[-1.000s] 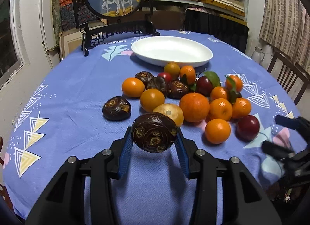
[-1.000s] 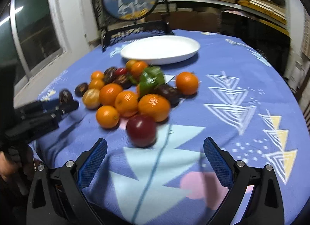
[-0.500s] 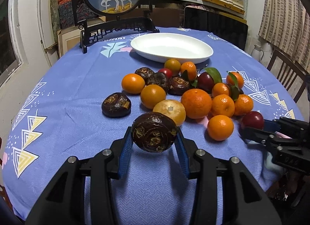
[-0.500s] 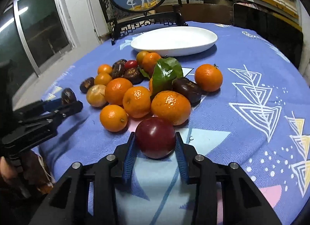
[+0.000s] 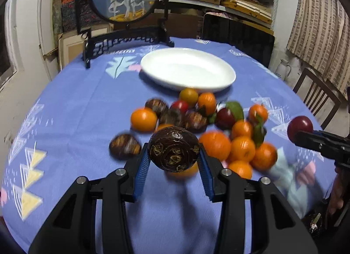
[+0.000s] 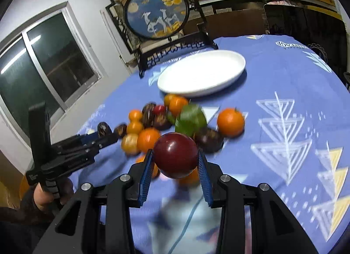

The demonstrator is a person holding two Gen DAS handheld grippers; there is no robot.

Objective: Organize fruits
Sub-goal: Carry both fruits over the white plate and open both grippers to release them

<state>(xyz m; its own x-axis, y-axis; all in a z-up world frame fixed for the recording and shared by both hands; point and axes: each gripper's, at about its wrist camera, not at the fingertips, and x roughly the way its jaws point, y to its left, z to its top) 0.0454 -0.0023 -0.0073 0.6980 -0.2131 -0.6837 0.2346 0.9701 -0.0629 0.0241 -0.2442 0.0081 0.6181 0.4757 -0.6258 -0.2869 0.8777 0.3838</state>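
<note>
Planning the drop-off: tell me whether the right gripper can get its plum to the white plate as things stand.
Probably yes. The right gripper holds the red plum above the fruit pile, and the white plate beyond looks empty, nothing blocking the path.

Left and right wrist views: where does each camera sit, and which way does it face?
Left wrist: on the left hand-held gripper, angled down across the table at the white plate; clamps a dark brown fruit.
Right wrist: on the right hand-held gripper, facing likewise; clamps a red fruit; a hand shows.
Shared: plate, fruit pile, each other's gripper.
</note>
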